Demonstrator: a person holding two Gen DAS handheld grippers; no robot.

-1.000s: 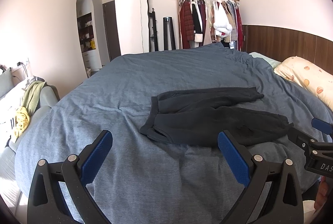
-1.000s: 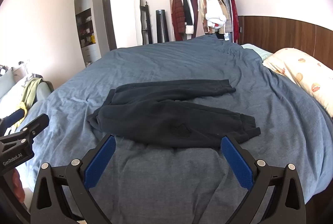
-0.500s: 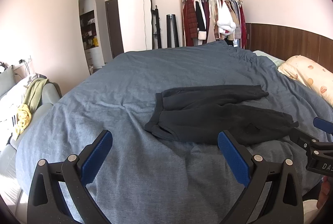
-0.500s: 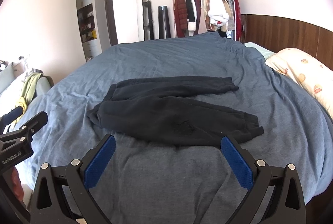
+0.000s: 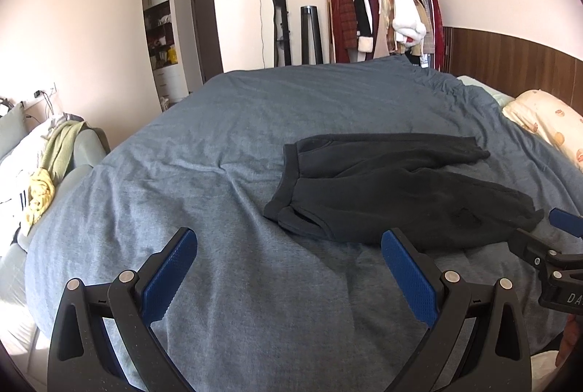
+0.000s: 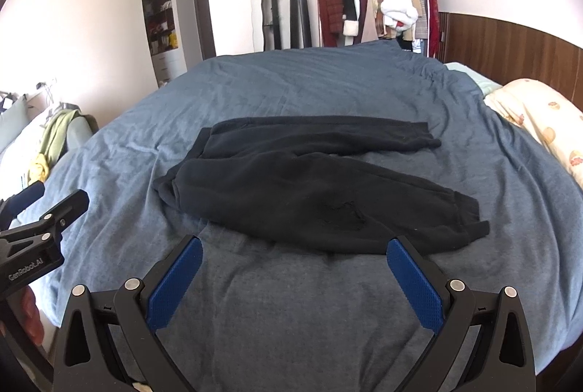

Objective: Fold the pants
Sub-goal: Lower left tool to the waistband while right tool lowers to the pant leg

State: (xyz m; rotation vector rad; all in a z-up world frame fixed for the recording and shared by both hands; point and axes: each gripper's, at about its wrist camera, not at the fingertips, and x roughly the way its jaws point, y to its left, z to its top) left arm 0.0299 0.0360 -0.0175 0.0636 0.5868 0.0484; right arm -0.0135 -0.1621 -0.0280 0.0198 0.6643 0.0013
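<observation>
— Where are the pants from where you stand?

— Flat on the blue duvet of the bed, black, laid sideways. Waistband to the left, the two legs running off to the right, spread apart at the cuffs. The nearer leg lies closest to both tools.

— And the right gripper?

— Its jaws are spread wide, nothing between them. It hovers above the near edge of the duvet, just short of the pants. In its own view the nearer leg stretches across the whole gap between the blue pads, a little beyond the tips.

— The left gripper?

— Also wide apart and empty. It sits more to the left, so in its view the pants lie ahead and to the right; the waistband corner falls roughly between the tips, and the right pad lines up under the nearer leg. Neither tool touches the cloth.

— Anything else nearby?

— A patterned pillow at the right edge of the bed, and a clothes rack against the far wall.
</observation>
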